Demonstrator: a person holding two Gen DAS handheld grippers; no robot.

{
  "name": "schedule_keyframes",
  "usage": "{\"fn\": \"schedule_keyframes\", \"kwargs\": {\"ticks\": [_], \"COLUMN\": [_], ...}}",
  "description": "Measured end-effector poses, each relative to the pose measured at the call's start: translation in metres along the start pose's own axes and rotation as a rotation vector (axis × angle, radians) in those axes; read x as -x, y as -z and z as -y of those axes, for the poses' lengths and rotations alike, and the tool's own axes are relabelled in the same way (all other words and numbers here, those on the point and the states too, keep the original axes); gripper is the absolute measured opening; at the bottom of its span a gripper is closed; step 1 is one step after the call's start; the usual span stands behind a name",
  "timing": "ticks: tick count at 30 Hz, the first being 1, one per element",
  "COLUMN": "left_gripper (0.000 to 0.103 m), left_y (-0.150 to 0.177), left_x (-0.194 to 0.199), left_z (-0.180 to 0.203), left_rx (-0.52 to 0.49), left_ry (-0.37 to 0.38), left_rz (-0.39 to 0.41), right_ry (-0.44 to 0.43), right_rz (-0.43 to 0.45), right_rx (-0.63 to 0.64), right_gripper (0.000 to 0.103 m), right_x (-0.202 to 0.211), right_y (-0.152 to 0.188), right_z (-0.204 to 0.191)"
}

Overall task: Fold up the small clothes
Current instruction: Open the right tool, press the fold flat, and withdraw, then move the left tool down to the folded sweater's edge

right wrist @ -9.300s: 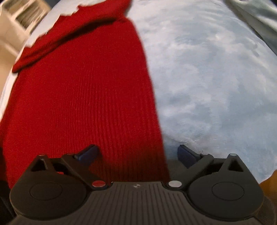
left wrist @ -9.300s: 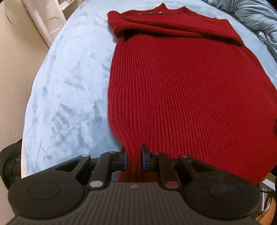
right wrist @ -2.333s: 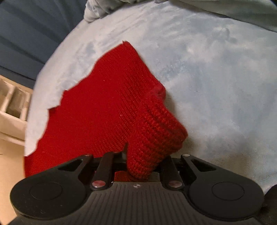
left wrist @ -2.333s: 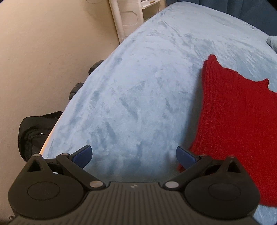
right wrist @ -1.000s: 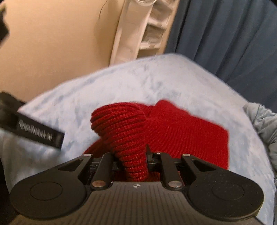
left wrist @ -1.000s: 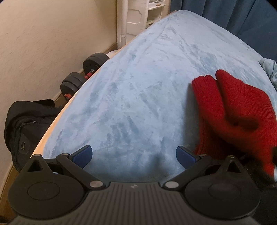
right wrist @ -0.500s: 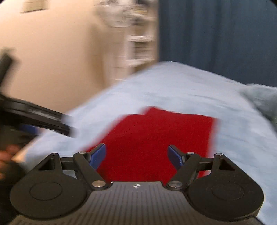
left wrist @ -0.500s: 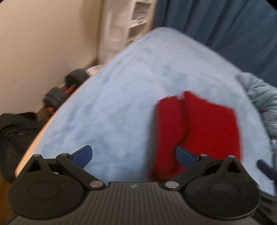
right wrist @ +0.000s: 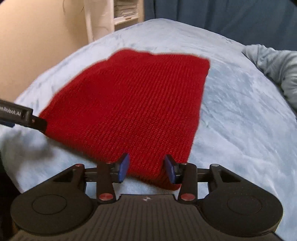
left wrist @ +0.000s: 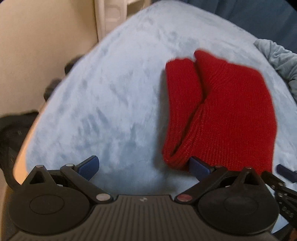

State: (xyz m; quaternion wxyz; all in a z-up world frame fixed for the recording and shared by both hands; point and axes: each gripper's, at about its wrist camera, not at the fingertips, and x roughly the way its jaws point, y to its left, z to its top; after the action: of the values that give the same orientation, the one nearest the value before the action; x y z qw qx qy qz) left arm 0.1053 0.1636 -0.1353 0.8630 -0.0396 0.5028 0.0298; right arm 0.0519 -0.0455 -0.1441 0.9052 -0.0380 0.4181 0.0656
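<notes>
Bed [left wrist: 115, 96] — a pale blue plush cover is spreading ahead of both grippers and filling most of each view. Curtain [right wrist: 232, 20] — dark blue, hanging beyond the far edge of the bed. Wall [left wrist: 37, 37] — beige, lying to the left of the left gripper, with a white shelf [right wrist: 118, 16] standing at its far end. Sweater [right wrist: 133, 103] — red knit, folded into a compact block, lying flat on the bed directly ahead of the right gripper and ahead and to the right of the left gripper; in the left wrist view a rolled fold is showing along its left side. Blanket [right wrist: 274, 68] — grey-blue, bunched far to the right of both grippers. Left gripper [left wrist: 143, 166] — jaws standing wide apart over bare cover, the right pad just beside the sweater's near corner. Right gripper [right wrist: 146, 167] — jaws closing, with the sweater's near edge lying between the pads; no pressing is visible.
</notes>
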Motion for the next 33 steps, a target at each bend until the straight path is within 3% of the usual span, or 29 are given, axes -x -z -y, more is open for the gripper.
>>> {"fn": "schedule_keyframes", "kwargs": {"ticks": [2,4,7,15,25,33], "left_gripper": [0.103,0.103,0.103,0.103,0.103,0.103], "left_y": [-0.003,-0.003,0.003,0.028,0.035,0.034], "left_x": [0.022,0.043,0.072,0.108,0.111,0.093], "left_z": [0.007,0.013,0.020,0.030,0.037,0.035], "left_rx": [-0.034,-0.065,-0.072,-0.068,-0.100,-0.097], "left_ry": [-0.017,-0.030,-0.043,-0.049,-0.034,-0.037], "left_rz": [0.044,0.074,0.111,0.139,0.139,0.088], "right_ry": [0.005,-0.013,-0.068,-0.008,0.025,0.020], "right_rz": [0.063,0.113,0.165,0.189,0.167,0.132], "right_rx": [0.000,-0.006,-0.025,-0.043,-0.080,-0.078], "right_gripper": [0.079,0.093,0.100,0.101,0.102,0.102], "right_x": [0.033,0.061,0.094,0.138,0.130,0.116], "right_y": [0.000,-0.001,0.002,0.019,0.021,0.020], "right_z": [-0.002,-0.002,0.001,0.007,0.016,0.014]}}
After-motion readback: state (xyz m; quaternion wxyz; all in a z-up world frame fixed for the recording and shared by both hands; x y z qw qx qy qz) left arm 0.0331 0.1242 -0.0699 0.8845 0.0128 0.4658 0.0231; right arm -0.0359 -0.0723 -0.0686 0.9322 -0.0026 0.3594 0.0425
